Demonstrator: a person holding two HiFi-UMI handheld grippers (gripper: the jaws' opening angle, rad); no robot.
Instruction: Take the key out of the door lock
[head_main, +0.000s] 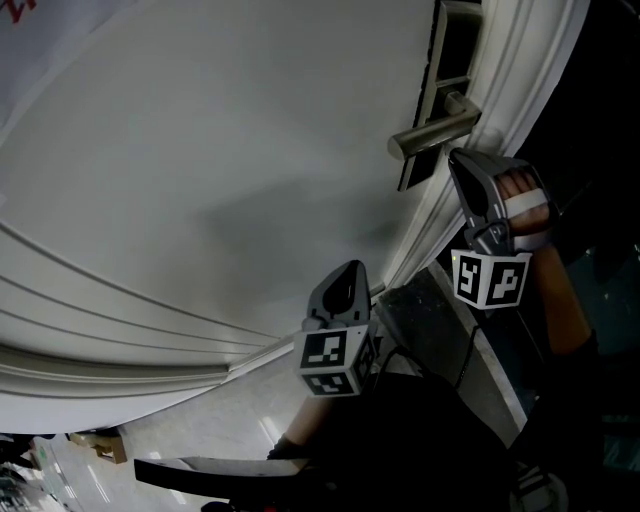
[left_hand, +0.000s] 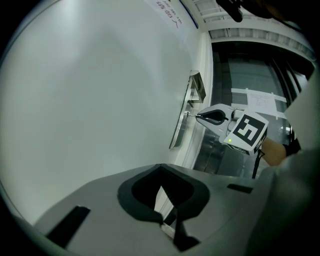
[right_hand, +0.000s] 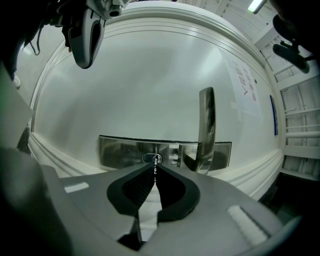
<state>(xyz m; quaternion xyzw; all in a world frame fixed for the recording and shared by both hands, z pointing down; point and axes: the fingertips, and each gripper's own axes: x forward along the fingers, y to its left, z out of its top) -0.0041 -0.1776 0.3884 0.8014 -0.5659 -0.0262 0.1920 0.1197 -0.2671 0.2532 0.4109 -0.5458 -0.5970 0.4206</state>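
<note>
— At the steel lock plate (right_hand: 120, 152) beside the lever handle (right_hand: 206, 125), what is the right gripper (right_hand: 155, 171) doing?

— Its jaws are closed on the key (right_hand: 155, 162), pinching it edge-on right at their tips. The key's far end sits in the oval keyhole (right_hand: 150, 158), so the key is in the lock, not out.

— Who holds that gripper?

— A hand (head_main: 522, 188), seen from above just under the handle, near the door's edge.

— And the left gripper (left_hand: 165, 220)?

— Lower down, near the white door (head_main: 200, 150) but well apart from the plate. Its jaws are pressed together at the tips with nothing between them, and they touch neither door nor key.
</note>
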